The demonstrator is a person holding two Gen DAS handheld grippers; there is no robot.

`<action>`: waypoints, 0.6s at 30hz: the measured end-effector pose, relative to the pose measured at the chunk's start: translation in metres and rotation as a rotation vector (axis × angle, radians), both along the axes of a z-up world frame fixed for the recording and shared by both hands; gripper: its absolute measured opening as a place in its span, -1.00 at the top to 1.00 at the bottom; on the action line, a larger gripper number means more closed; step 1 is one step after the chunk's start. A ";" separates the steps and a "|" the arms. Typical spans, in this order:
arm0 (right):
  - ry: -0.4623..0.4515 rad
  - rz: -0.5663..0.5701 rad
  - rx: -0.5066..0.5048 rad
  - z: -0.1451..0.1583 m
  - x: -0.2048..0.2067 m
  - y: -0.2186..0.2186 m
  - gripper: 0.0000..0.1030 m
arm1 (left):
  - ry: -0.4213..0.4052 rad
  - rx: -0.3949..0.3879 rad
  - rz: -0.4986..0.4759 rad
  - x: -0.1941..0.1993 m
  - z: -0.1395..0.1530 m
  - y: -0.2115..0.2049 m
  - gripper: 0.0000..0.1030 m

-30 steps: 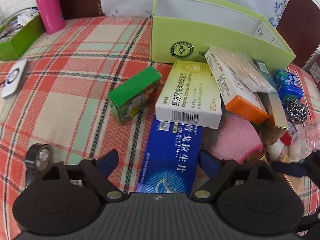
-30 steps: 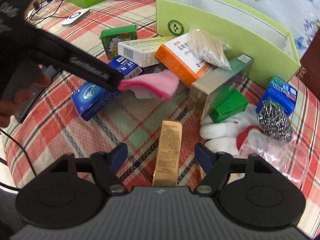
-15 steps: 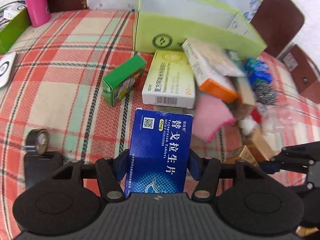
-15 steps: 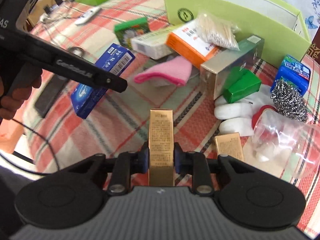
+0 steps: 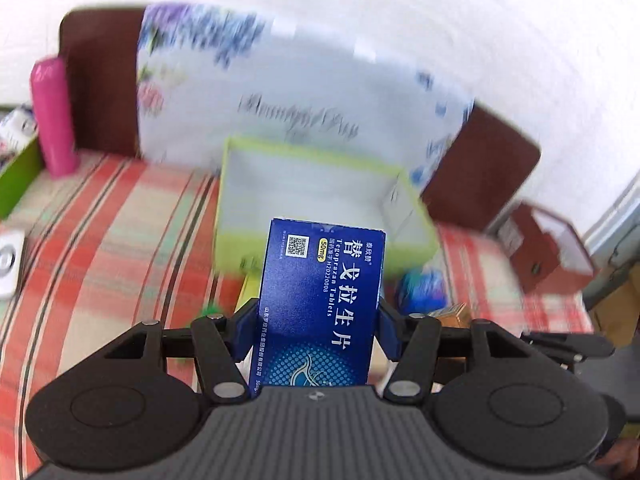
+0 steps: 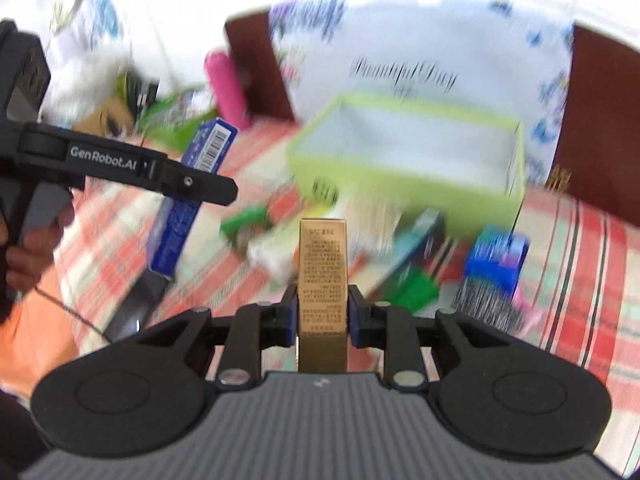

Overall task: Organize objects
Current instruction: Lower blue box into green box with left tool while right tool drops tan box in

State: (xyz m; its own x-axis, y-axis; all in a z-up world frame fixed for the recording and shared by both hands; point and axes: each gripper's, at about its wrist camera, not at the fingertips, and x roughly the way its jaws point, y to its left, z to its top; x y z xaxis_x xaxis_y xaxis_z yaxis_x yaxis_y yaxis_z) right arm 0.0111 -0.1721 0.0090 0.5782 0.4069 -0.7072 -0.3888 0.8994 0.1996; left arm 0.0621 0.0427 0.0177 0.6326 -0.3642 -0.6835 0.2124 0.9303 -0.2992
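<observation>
My left gripper [image 5: 318, 330] is shut on a blue tablet box [image 5: 320, 304] and holds it in the air, in front of the open lime-green box [image 5: 320, 188]. The blue box also shows in the right wrist view [image 6: 188, 196], gripped by the left gripper at the left. My right gripper [image 6: 322, 314] is shut on a slim gold box [image 6: 322, 276], raised above the pile of packets [image 6: 280, 248]. The lime-green box [image 6: 404, 168] stands beyond it. Both views are motion-blurred.
A pink bottle [image 5: 54, 116] and a green tray [image 5: 18, 172] stand at the far left. A white device [image 5: 8, 264] lies on the plaid cloth. A blue pack [image 6: 498, 258] and steel scourer [image 6: 488, 304] lie right. A brown box [image 5: 548, 248] sits far right.
Both grippers have lifted their boxes off the table and tilted up toward the lime-green box. The left was open a second ago and has closed on the blue box.
</observation>
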 end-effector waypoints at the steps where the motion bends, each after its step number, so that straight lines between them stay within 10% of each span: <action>1: -0.020 -0.016 0.008 0.006 0.006 -0.002 0.55 | -0.022 -0.004 -0.002 0.007 0.006 -0.003 -0.19; 18: -0.099 -0.140 -0.009 0.012 0.168 0.008 0.55 | -0.057 0.007 0.090 0.163 -0.021 -0.024 -0.19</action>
State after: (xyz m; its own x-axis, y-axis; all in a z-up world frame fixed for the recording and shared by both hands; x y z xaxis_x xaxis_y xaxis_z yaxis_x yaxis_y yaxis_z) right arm 0.1794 -0.1644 0.0212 0.6962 0.3109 -0.6471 -0.2767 0.9479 0.1577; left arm 0.2249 0.0187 -0.0035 0.7007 -0.2993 -0.6476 0.1441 0.9484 -0.2824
